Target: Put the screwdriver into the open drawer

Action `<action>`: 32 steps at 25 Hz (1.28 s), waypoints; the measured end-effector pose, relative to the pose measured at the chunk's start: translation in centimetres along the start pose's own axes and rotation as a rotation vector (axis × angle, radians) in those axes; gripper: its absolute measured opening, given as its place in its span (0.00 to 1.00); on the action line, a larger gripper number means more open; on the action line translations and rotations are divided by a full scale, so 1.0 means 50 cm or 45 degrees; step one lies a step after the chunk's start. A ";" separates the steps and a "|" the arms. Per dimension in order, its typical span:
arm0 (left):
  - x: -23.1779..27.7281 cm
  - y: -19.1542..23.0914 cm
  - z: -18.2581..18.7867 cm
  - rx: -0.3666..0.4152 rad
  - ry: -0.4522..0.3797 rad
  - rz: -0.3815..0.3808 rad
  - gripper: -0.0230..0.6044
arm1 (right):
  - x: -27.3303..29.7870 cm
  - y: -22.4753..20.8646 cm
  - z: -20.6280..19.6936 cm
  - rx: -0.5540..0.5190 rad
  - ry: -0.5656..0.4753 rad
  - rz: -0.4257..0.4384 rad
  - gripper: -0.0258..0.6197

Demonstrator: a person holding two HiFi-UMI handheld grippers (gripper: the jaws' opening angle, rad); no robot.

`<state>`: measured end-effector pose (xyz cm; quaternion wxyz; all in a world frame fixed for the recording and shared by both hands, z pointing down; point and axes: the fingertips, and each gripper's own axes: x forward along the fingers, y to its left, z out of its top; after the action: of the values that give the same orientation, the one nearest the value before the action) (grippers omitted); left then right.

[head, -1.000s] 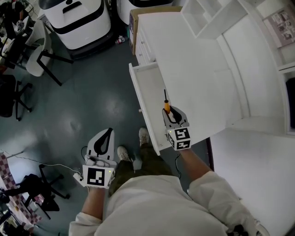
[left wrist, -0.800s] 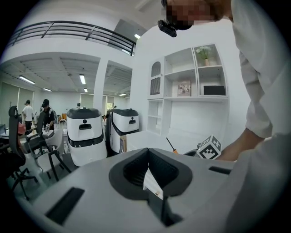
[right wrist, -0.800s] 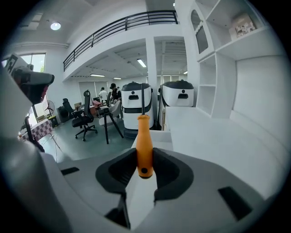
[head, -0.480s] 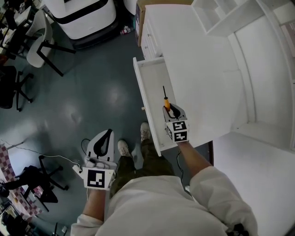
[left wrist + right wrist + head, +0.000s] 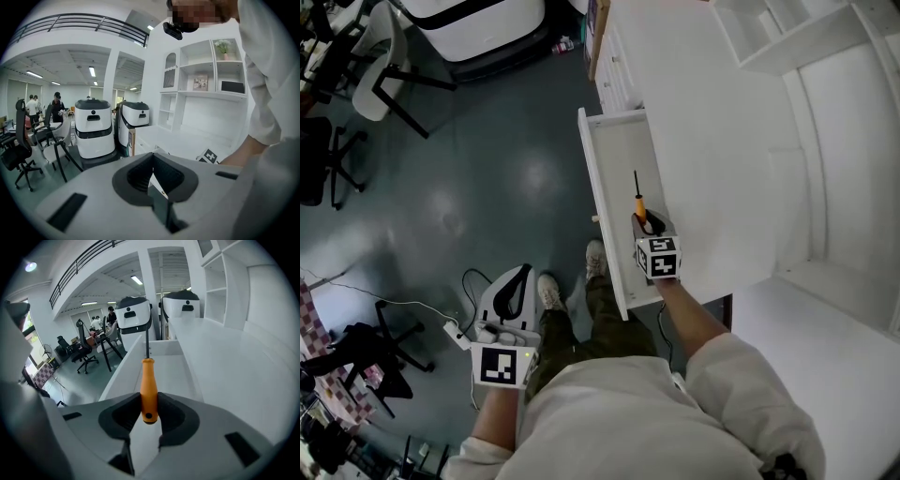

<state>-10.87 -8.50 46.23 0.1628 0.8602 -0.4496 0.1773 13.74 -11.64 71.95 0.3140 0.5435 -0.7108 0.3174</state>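
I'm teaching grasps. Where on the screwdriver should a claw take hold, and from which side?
Grip the screwdriver by its orange handle, coming from the butt end and squeezing across its sides: the handle is thick, the shaft thin. The right claw holds it so.

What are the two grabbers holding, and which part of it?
The right gripper holds the screwdriver by the lower end of its orange handle. The left gripper holds nothing.

orange-handled black-shafted screwdriver [image 5: 639,208], plain white drawer [image 5: 617,159], black-and-white square markers on the white right gripper [image 5: 645,223], dark teal floor [image 5: 487,187].
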 end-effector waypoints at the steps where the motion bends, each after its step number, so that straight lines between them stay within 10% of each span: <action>1: 0.002 0.002 -0.004 -0.006 0.005 0.003 0.04 | 0.007 -0.001 -0.007 0.002 0.018 0.001 0.22; 32: 0.051 0.034 -0.085 -0.133 0.115 0.020 0.04 | 0.134 -0.016 -0.172 0.096 0.483 -0.009 0.22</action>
<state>-11.59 -9.39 51.33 0.2262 0.8381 -0.4571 0.1935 14.00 -8.80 82.51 0.4230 0.4879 -0.6245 0.4394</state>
